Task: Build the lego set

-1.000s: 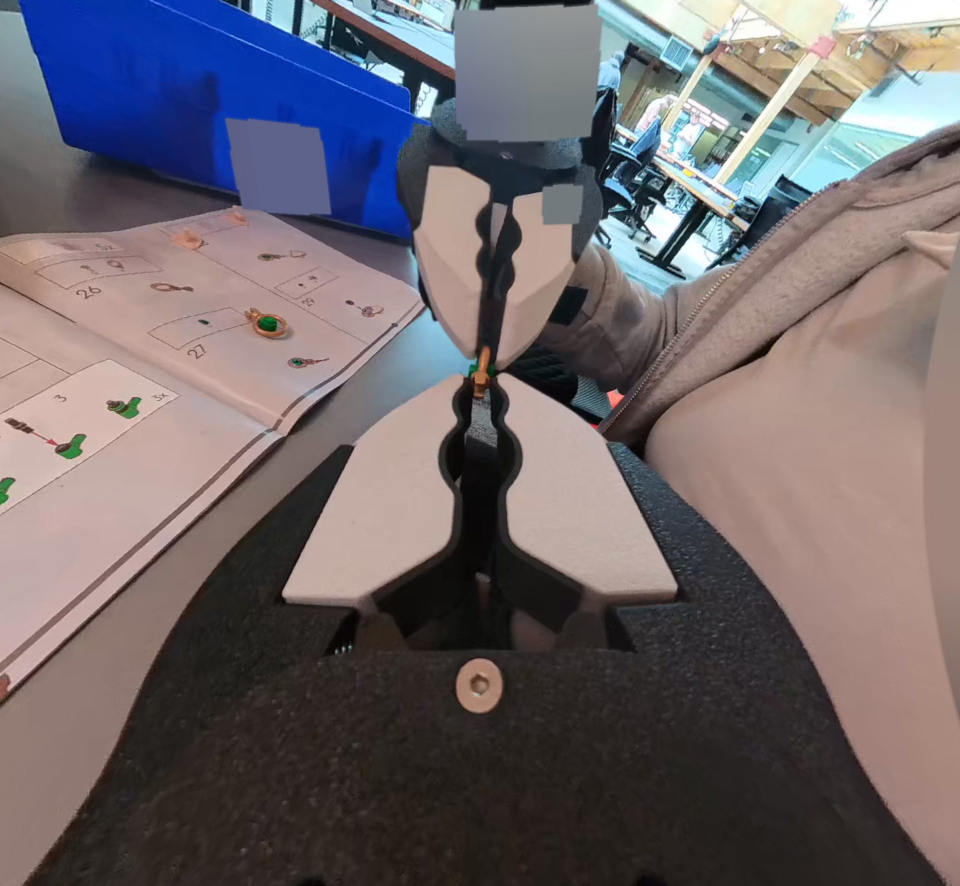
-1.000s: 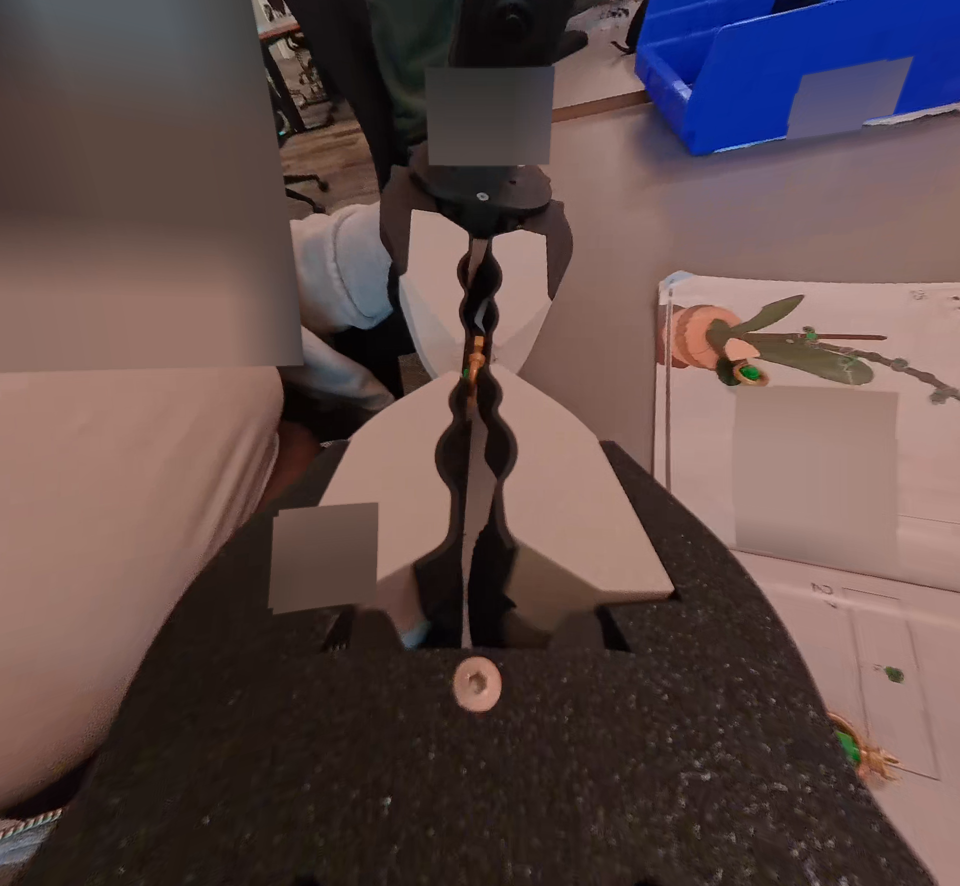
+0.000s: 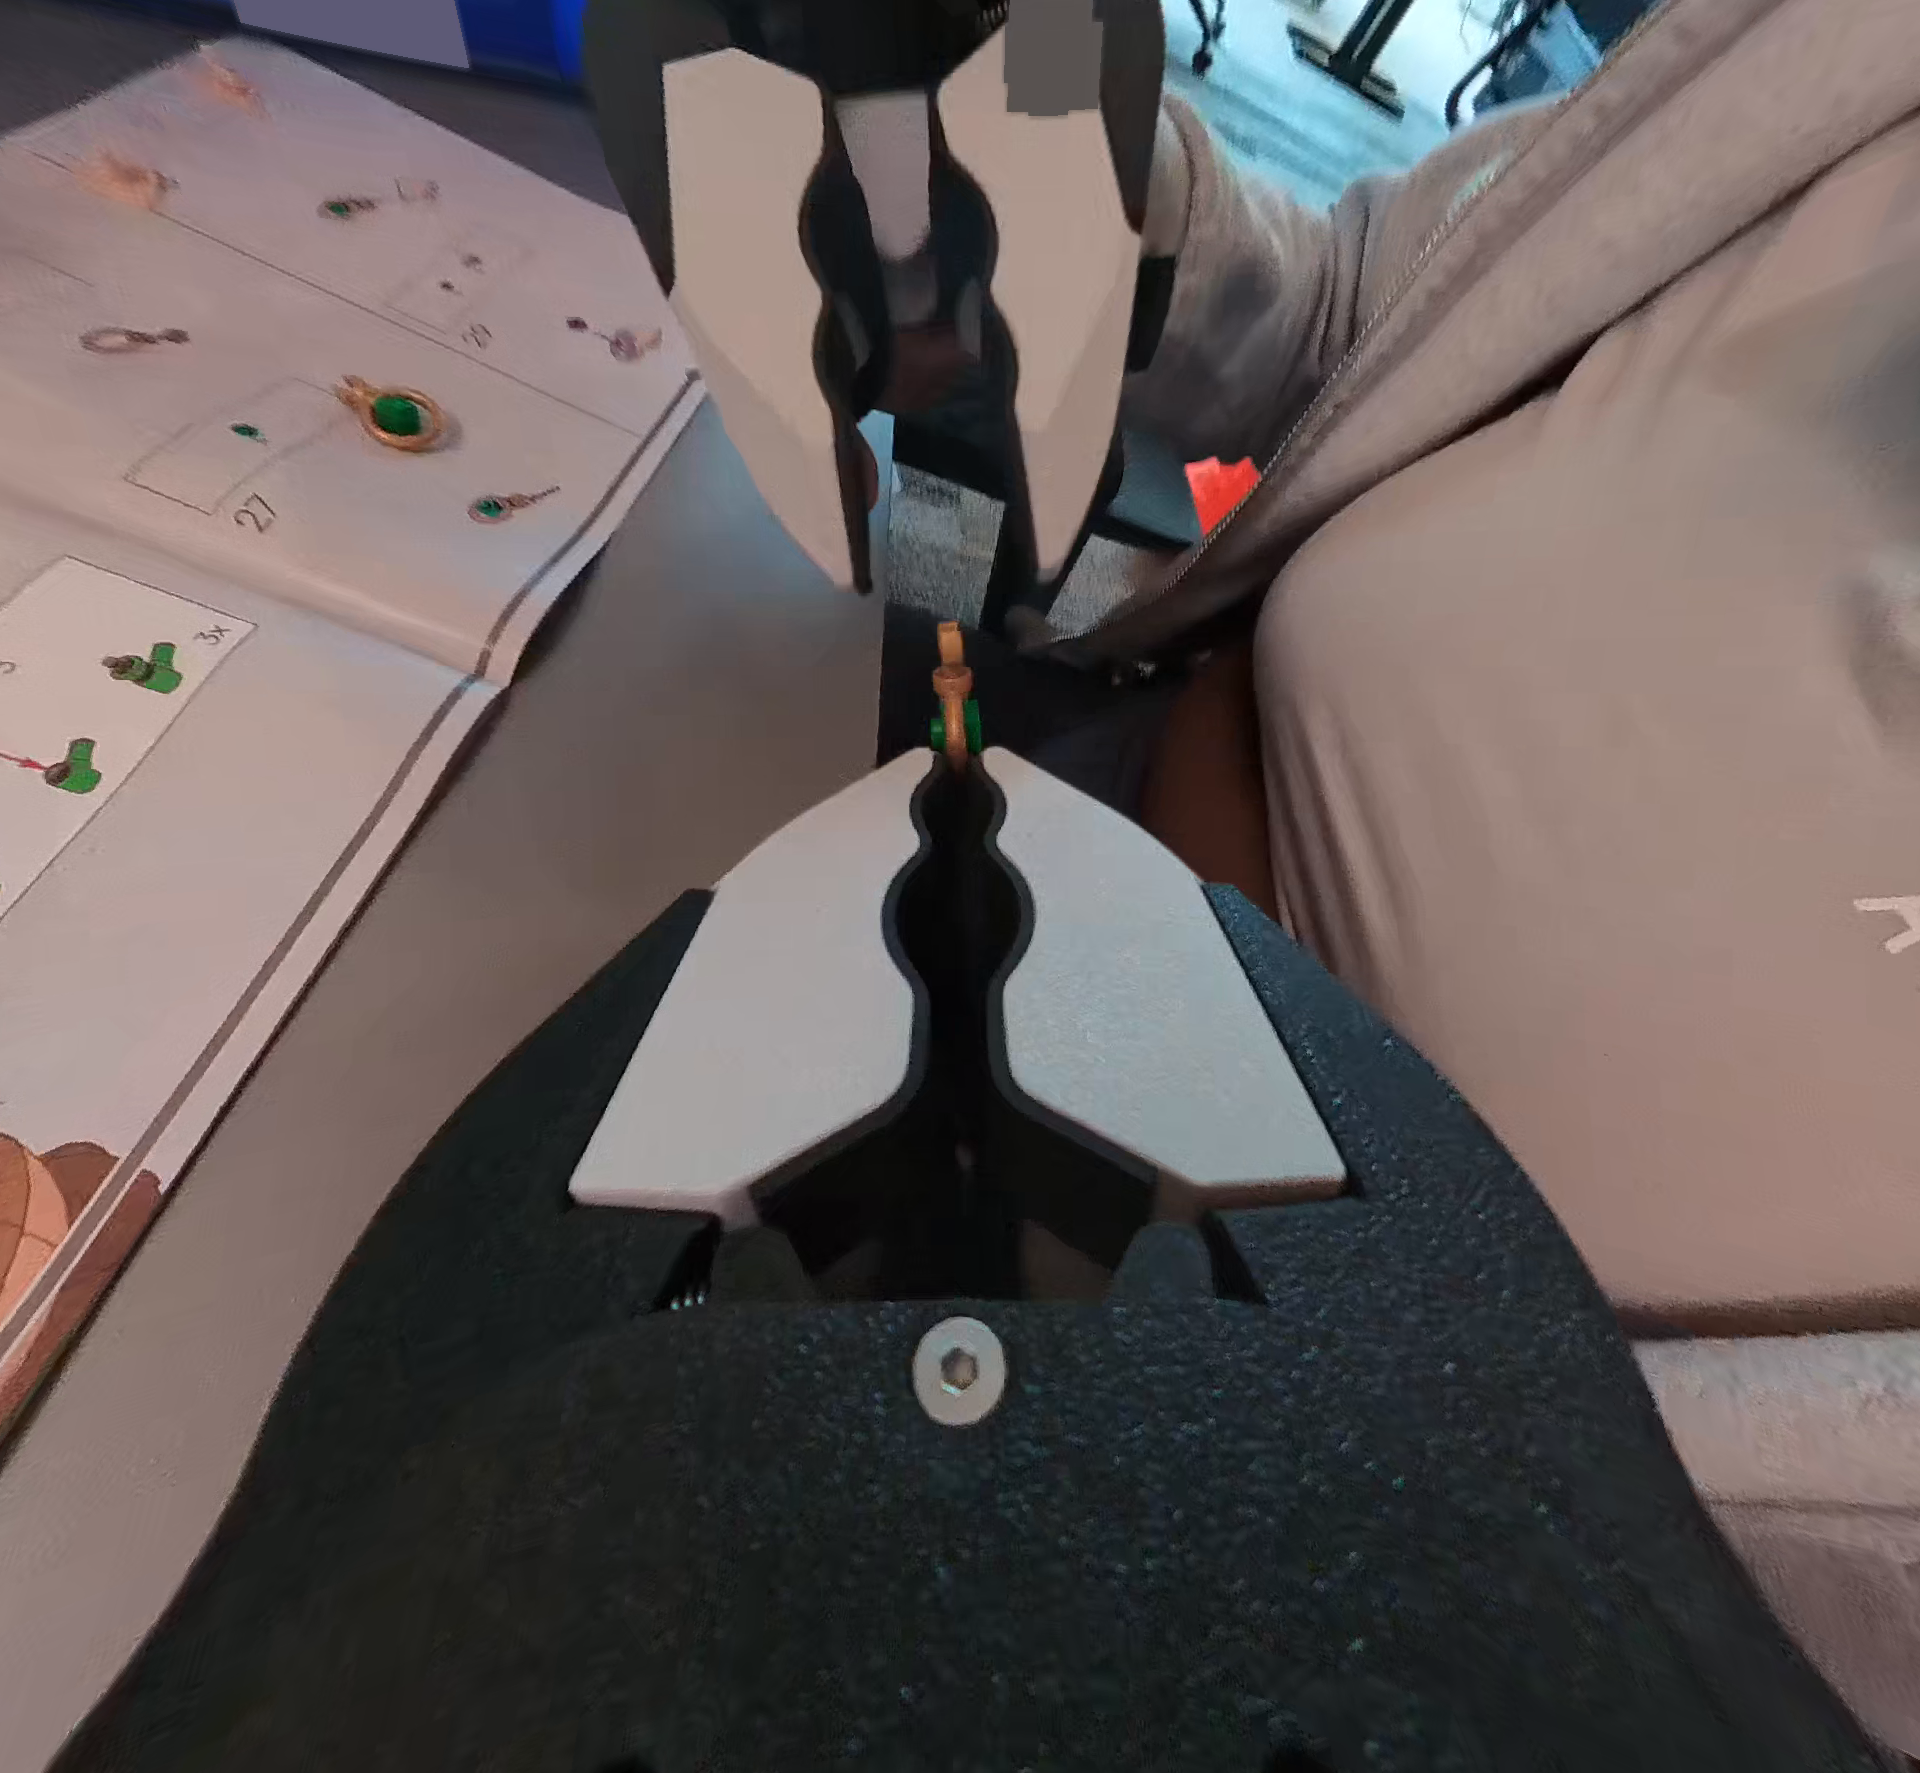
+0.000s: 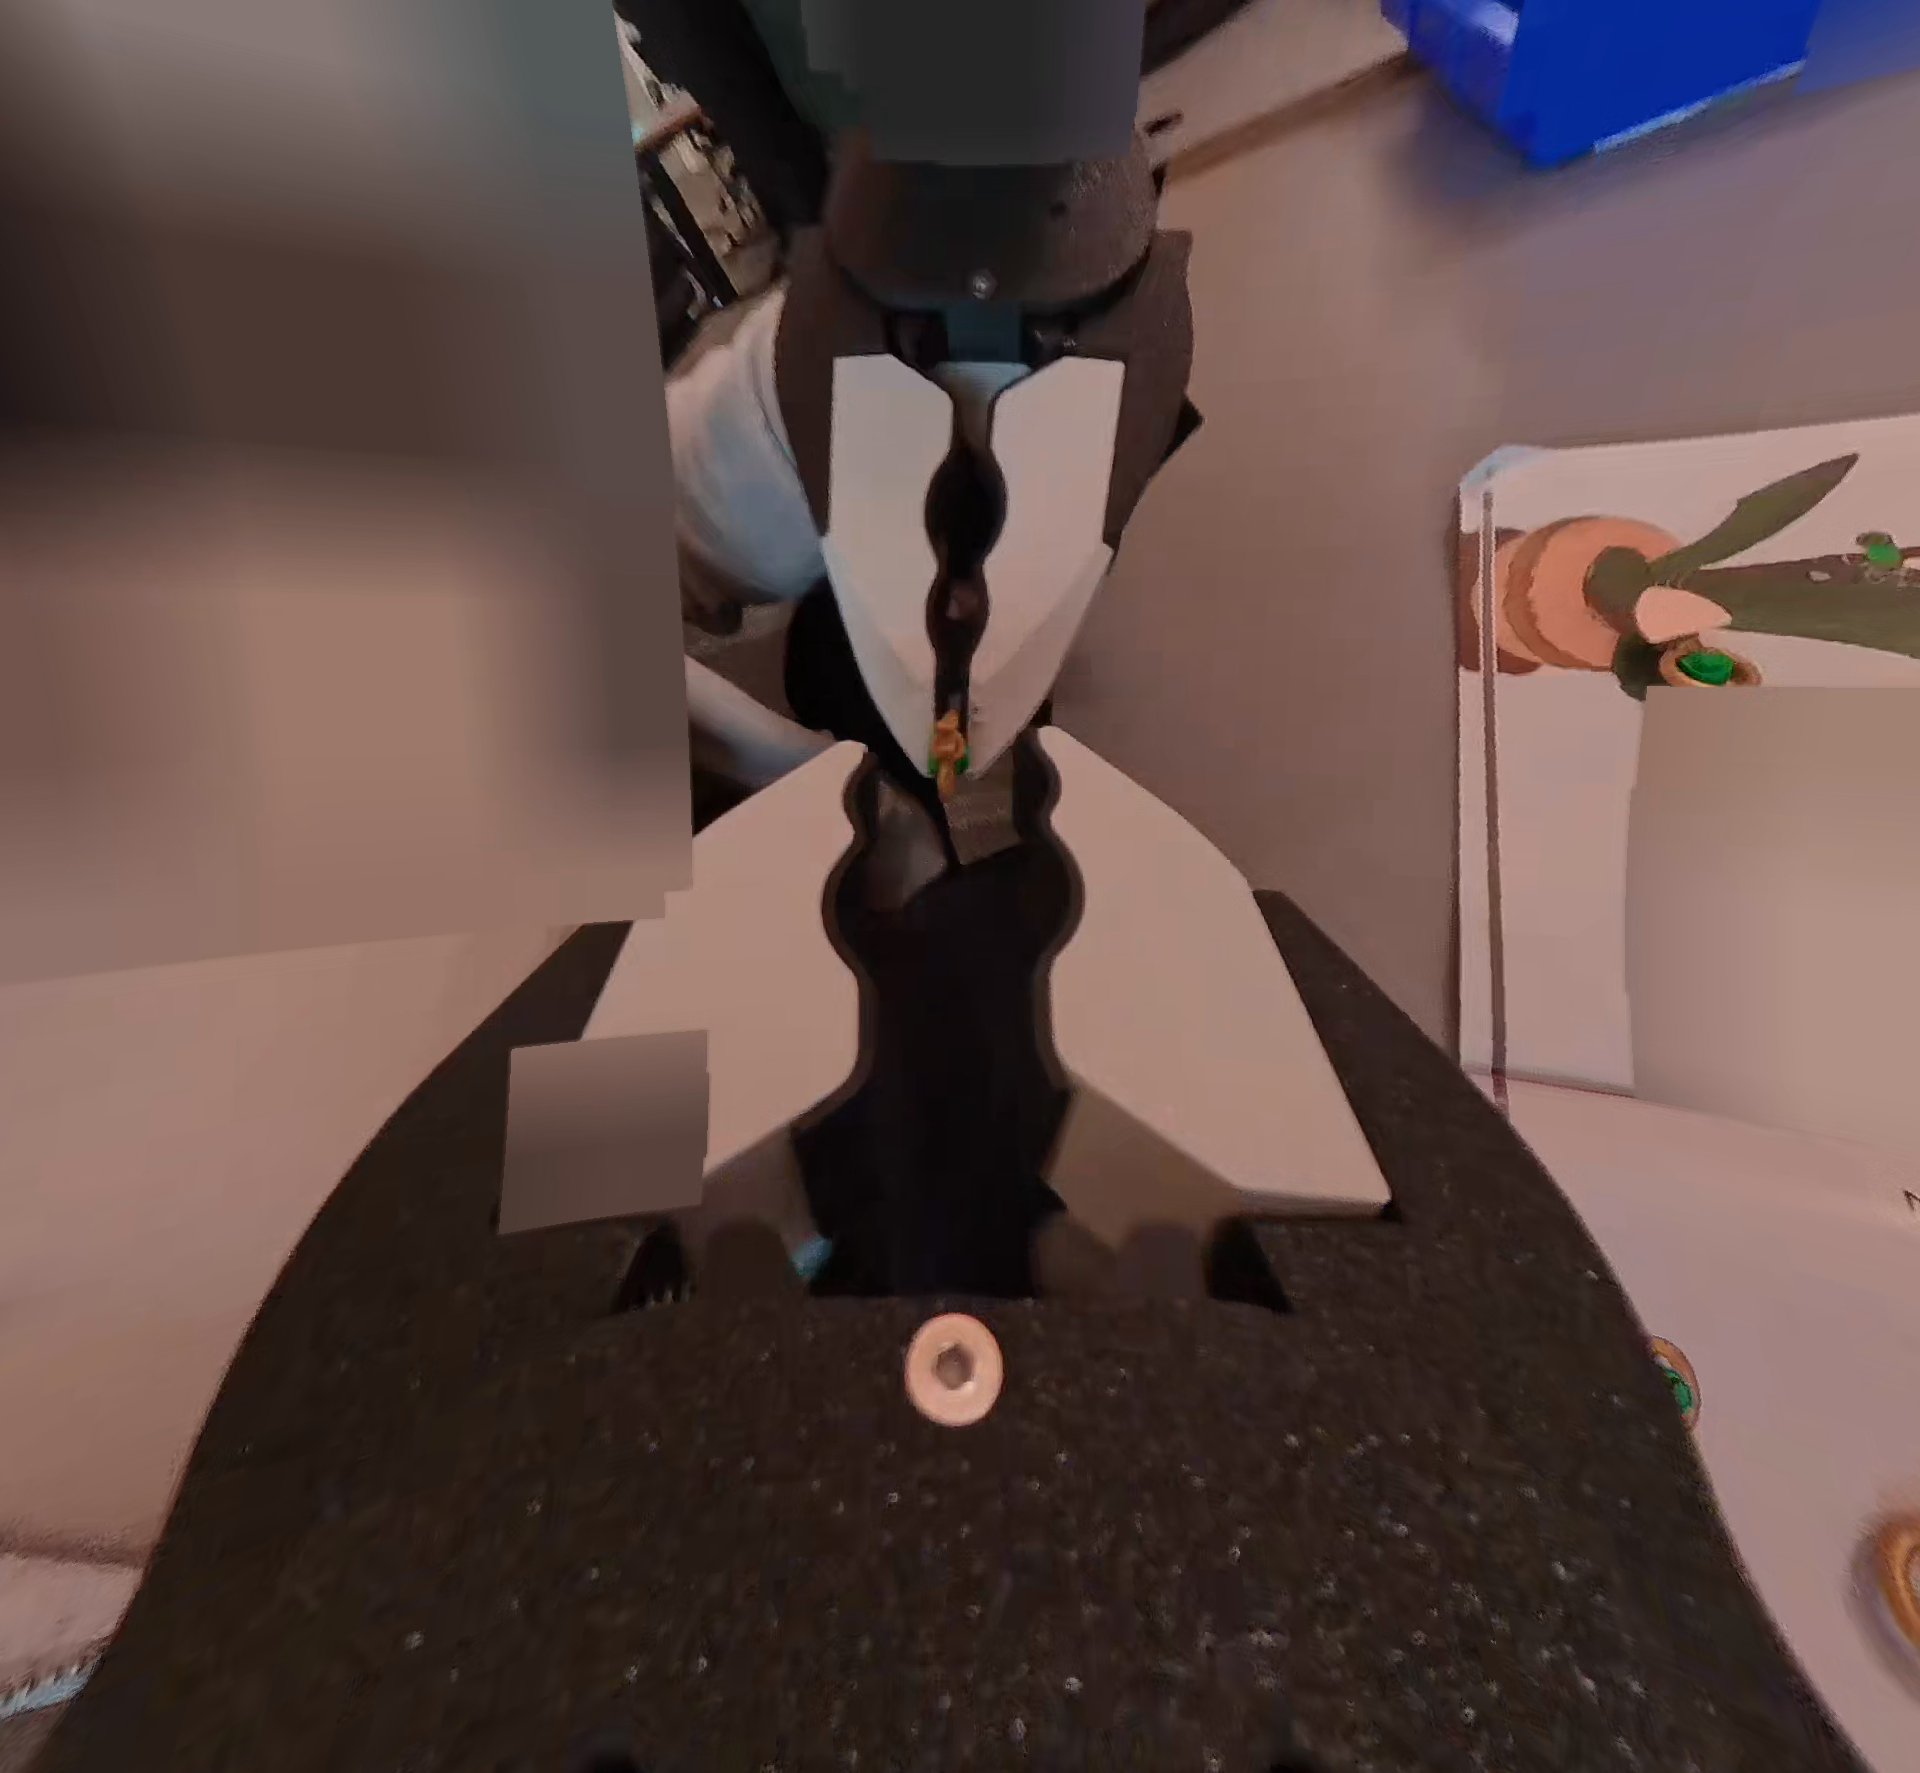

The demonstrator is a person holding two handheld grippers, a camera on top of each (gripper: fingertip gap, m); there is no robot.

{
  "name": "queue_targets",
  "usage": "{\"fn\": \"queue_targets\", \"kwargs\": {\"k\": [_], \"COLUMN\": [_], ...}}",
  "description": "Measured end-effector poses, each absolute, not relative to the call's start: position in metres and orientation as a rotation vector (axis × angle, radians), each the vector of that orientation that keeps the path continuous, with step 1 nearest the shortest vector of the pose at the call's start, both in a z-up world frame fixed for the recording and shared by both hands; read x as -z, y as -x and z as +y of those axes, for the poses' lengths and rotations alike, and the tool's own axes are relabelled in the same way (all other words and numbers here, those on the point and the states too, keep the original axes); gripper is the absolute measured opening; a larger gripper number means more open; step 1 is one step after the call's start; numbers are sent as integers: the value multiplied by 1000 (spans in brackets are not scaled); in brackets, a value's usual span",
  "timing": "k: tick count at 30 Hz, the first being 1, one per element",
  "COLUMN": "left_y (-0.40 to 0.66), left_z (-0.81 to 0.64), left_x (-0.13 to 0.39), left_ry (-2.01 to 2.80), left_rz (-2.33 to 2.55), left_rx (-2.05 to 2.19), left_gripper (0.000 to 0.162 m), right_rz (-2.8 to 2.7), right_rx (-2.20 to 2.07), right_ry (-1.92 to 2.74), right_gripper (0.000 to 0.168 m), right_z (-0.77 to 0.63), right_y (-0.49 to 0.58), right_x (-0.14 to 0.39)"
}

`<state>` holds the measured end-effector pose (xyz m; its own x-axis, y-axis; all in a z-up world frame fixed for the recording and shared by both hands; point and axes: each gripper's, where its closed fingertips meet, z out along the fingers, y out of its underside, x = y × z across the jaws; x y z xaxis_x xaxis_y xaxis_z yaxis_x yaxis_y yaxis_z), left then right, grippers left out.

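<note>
- Gold and green, the small lego piece (image 3: 954, 700) sat pinched at the very tips of my left gripper (image 3: 954, 759), its gold stem sticking out past the fingertips into open air.
- My left fingers were pressed together on that piece; the right wrist view showed the same thing from the other side, the piece (image 4: 948, 749) at the tip of the far gripper (image 4: 951, 767).
- My right gripper (image 4: 951, 747) had its fingers spread apart with nothing between them. From the left wrist view it (image 3: 940, 580) hung opposite, tips pointing toward the piece, close to it but not touching.
- I saw the instruction booklet (image 3: 312, 580) lying open on the grey table (image 3: 665, 736) to the left, and a second gold ring with a green centre (image 3: 397, 416) resting on its page.
- A blue bin (image 4: 1621, 9) stood at the far side of the table.
- A person's tan hooded jacket (image 3: 1558, 632) filled the right side of the left wrist view.
</note>
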<state>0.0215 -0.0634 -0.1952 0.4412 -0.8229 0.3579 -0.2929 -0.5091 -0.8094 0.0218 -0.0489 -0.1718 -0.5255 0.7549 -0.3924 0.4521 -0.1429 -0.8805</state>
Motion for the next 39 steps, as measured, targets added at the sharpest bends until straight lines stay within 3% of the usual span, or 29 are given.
{"fn": "queue_targets", "kwargs": {"k": [1,9,13,15,19,24,29,39], "left_y": [-22,-22,-13,-4,-2,-13,-13,-14], "left_z": [-64,-62,-47,-26,-11,-5,-9,-11], "left_x": [198,201,192,175,148,147,143,149], "left_ry": [2033,2042,1907,1718,1365,1310,1288,1286], "left_rz": [958,1014,1019,962,914,873,916,1010], "left_rx": [995,936,739,420,-143,-225,-214,-258], "left_gripper": [3,3,5,34,53,46,29,19], "right_rz": [-1884,-1942,-1688,-1372,-823,-679,-666,-687], "right_rx": [-1696,-1732,-1906,-2153,-2494,-2653,-2649,-2659], "right_ry": [1391,1407,1440,1478,1498,1476,1521,1544], "right_gripper": [24,14,7,5,5,5,5,5], "right_z": [-49,-61,-49,-33,-6,-16,-17,-19], "right_y": [-20,-15,-10,-8,-8,-6,-7,-9], "right_x": [175,190,174,153,136,134,141,144]}}
